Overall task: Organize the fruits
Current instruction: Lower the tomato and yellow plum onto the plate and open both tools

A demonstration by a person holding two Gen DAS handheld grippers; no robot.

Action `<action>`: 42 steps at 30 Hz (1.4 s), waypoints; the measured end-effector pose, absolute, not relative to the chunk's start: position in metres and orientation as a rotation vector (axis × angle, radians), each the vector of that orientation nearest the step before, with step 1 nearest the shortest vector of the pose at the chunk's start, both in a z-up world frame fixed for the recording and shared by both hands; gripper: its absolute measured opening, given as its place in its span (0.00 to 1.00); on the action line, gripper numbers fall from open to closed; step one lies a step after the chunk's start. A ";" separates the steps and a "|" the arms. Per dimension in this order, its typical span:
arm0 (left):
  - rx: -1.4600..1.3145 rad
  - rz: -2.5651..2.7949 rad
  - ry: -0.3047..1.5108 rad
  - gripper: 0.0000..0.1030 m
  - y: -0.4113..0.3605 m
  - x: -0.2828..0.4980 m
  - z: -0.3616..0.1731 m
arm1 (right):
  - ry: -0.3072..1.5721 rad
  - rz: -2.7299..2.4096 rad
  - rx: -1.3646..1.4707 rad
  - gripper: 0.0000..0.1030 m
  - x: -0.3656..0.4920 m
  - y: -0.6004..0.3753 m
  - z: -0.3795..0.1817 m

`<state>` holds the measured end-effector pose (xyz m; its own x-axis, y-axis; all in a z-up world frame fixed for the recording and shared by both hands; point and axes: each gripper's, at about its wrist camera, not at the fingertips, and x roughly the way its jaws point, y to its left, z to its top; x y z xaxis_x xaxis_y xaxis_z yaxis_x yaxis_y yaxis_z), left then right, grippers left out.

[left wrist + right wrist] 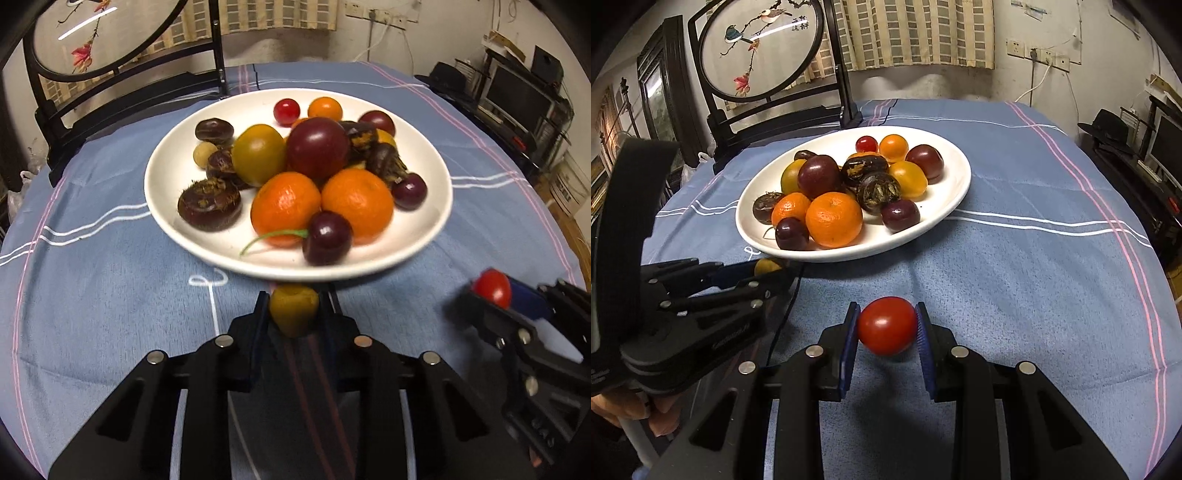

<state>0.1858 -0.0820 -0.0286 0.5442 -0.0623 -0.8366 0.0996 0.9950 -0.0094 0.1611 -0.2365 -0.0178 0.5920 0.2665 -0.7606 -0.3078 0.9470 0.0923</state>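
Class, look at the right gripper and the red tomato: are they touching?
Touching. In the right wrist view, the right gripper has both blue pads pressed against the sides of the red tomato, holding it above the blue cloth.

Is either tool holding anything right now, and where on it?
Both are. The left tool pinches a small yellow tomato across its sides; the right tool clamps a red cherry tomato across its middle.

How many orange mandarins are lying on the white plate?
2. Both lie at the near side of the white plate, side by side: one mandarin on the left, the other mandarin on the right. More may be hidden under the pile.
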 end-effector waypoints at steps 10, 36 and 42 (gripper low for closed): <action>-0.026 -0.175 0.889 0.25 -0.057 0.157 0.024 | 0.784 0.420 0.045 0.29 0.151 -0.238 0.009; -0.105 0.028 0.820 0.48 -0.034 0.263 0.019 | 0.747 0.366 0.203 0.67 0.269 -0.218 0.012; -0.117 0.016 0.804 0.73 -0.028 0.239 0.027 | 0.742 0.349 0.181 0.67 0.255 -0.224 0.015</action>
